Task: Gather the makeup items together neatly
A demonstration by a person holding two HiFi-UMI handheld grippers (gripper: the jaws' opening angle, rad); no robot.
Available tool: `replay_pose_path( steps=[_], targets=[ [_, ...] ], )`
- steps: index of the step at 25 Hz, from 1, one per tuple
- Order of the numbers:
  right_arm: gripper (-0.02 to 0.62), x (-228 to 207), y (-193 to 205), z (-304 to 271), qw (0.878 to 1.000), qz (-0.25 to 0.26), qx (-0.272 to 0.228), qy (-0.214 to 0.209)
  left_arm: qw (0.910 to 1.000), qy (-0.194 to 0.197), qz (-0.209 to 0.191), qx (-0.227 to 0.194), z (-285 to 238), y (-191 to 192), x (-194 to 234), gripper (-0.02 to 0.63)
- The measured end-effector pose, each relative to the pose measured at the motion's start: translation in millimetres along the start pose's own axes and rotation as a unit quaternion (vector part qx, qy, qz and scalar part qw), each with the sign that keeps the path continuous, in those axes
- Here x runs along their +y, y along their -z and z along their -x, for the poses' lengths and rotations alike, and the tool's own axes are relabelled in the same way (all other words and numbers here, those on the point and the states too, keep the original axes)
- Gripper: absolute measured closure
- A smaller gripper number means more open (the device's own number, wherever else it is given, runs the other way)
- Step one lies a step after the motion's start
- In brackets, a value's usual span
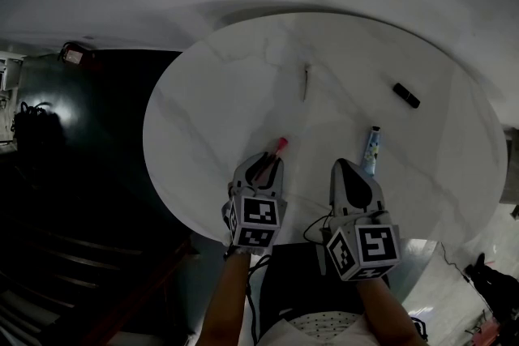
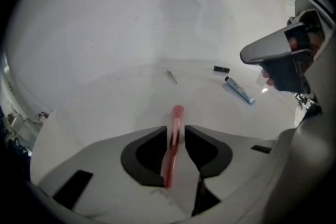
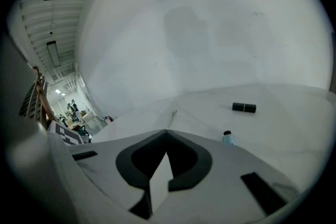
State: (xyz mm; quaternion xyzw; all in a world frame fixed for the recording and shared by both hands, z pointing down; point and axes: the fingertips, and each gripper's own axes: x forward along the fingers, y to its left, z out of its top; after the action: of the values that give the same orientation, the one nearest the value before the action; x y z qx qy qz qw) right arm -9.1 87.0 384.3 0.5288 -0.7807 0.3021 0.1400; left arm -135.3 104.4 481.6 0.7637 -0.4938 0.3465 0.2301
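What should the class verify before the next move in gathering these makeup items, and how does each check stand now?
1. Pink stick sits between the left gripper jaws: ok.
2. Left pads press on the stick: not ok, a gap shows beside it.
3. Right gripper shut and empty: ok.
4. Blue tube, black tube and thin tool gathered together: not ok, spread apart over the table.
5. Stick resting on the table: cannot tell.

Slim pink makeup stick (image 1: 280, 146) near front of round white counter (image 1: 235, 85); blue squeeze tube (image 1: 371, 148) to its right; short black cylinder (image 1: 406, 95) and thin grey stick (image 1: 306, 82) farther back, well apart.
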Motion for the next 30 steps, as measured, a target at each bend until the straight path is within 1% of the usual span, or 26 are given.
replay_pose_path(
  steps=[4,5,14,26,30],
  targets=[
    [0.588,-0.5,0.1,-1.6,1.0,0.0,0.0,0.0,0.9999,-0.01,-0.01,0.003,-0.4,0.6,2.1,0.47],
    [0.588,-1.1,-0.2,-1.9,1.0,0.0,0.0,0.0,0.9998,-0.015,-0.013,0.005,-0.4,0.8,3.6,0.527],
    [0.588,-3.3,0.6,-4.1,1.0,0.0,0.004,0.001,0.9994,-0.028,-0.02,0.007,-1.3,0.9,6.0,0.526],
    [0.588,-6.1,1.5,-3.6,1.0,-0.003,0.006,-0.001,0.9982,-0.054,0.025,0.0,-0.9,-1.0,9.1,0.525],
    [0.588,-9.1,-0.7,-2.2,1.0,-0.006,0.003,0.002,0.998,-0.055,0.032,0.002,0.5,-2.0,6.6,0.526]
  ],
)
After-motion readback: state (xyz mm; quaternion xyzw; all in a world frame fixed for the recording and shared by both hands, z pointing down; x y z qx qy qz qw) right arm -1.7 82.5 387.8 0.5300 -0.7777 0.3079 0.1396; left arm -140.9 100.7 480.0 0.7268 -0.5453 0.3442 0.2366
